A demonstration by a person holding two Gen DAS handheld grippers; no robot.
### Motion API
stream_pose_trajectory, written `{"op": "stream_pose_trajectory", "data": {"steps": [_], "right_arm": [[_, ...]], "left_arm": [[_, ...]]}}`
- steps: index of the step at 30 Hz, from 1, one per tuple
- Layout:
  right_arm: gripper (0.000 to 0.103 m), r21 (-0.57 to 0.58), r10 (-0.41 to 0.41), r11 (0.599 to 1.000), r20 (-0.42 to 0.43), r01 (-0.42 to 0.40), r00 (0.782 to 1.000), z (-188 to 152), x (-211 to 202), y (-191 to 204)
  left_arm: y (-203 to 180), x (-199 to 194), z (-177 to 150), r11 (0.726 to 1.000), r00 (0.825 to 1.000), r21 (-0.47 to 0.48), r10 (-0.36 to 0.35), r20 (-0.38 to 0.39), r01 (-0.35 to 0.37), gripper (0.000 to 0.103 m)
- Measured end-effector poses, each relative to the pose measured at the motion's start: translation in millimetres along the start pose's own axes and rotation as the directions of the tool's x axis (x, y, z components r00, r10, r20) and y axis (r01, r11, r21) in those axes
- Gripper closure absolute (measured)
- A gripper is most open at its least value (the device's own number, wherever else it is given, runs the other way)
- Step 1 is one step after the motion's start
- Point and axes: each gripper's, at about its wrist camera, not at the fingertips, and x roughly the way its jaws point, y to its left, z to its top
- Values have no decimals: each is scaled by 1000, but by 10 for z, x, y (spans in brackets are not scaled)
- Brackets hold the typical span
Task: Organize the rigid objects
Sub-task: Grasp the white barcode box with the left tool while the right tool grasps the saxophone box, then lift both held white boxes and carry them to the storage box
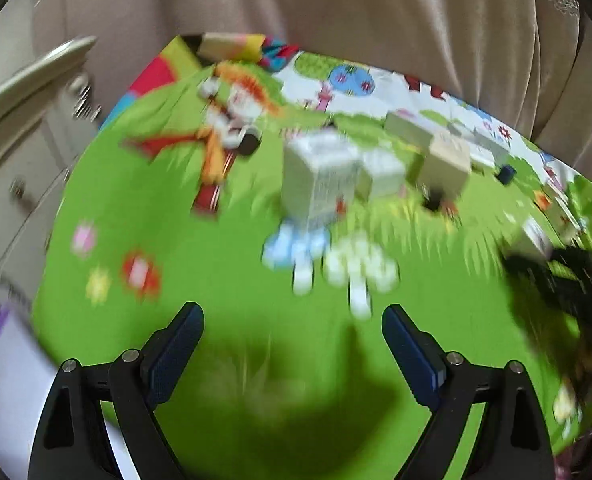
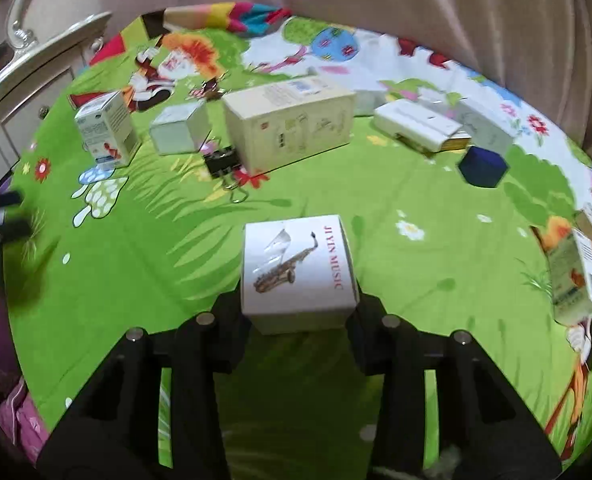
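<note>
My right gripper [image 2: 298, 306] is shut on a small white box [image 2: 296, 268] printed with a saxophone and red lettering, held just above the green cartoon cloth [image 2: 396, 280]. Beyond it lie a large cream box [image 2: 292, 124], a small white cube box [image 2: 178, 128], a tall white box [image 2: 106, 132], a flat white box [image 2: 416, 126], a dark blue box [image 2: 482, 166] and a black binder clip [image 2: 222, 166]. My left gripper [image 1: 292, 312] is open over bare green cloth [image 1: 176, 220]; the view is blurred. The tall white box [image 1: 318, 176] and the cream box [image 1: 446, 164] are ahead of it.
Two more cartons [image 2: 574, 276] stand at the cloth's right edge. A white cabinet [image 2: 36, 68] borders the left side and a beige curtain [image 2: 416, 0] hangs behind. The cloth drops off at its front and left edges.
</note>
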Motion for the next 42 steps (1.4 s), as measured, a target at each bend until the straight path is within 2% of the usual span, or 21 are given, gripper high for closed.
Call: {"op": "stream_pose_trajectory", "data": {"steps": [4,6,8,9,10,12,13,15,19,21,24,27,32,36,38,41,42], "right_arm": [[58,-3,-14,1000,-14,14,1000,-92,-55,29],[58,16,-12,1000,-15,12,1000,-100,-51,-11],[57,28,-11,1000,-16,12,1000,-105,-49,-26],[57,26,-15,1000,-16,16,1000,-107,-57,-18],[57,23,-18,1000,-17,19,1000,-94,-36,-21],[57,19,-23,1000,-16,23,1000,-91,-30,-15],[57,20,-22,1000,-16,22,1000,-91,-33,-16],[57,22,-20,1000,-16,20,1000,-93,-38,-18],[57,22,-20,1000,-15,21,1000,-93,-40,-17],[57,21,-23,1000,-15,23,1000,-91,-44,-14],[58,23,-27,999,-14,27,1000,-90,-50,-19],[58,94,-14,995,15,13,1000,-153,-167,-74],[58,181,0,983,85,-16,996,-356,-520,-49],[58,221,-22,975,145,-11,989,-381,-868,-104],[58,237,-43,971,204,-7,978,-348,-1124,-156],[58,250,-111,968,317,29,942,-282,-1569,-179],[58,257,-137,966,359,43,923,-264,-1733,-174]], "left_arm": [[-166,276,351,989,998,149,-1,65,-9,11],[-332,446,446,959,996,278,29,84,-51,11],[-438,602,493,929,992,354,83,94,-111,11],[-459,675,504,922,992,370,89,90,-116,16],[-437,695,499,933,996,353,50,77,-74,49],[-368,628,478,967,997,252,-59,54,43,48],[-371,554,439,972,993,218,-101,61,86,48],[-447,412,316,978,988,176,-130,79,114,48],[-507,194,21,975,973,29,-222,67,221,48],[-547,127,-119,970,968,2,-245,54,245,48],[-708,-3,-269,973,973,65,-224,49,221,48],[-815,-130,-319,971,975,111,-218,52,211,48],[-910,-305,-288,969,974,136,-216,69,205,48],[-956,-566,-203,970,967,139,-217,135,198,48],[-990,-762,-140,973,959,141,-207,194,182,48],[-1011,-1121,-25,976,934,146,-199,295,162,48],[-1024,-1255,17,977,924,145,-194,330,153,48]]}}
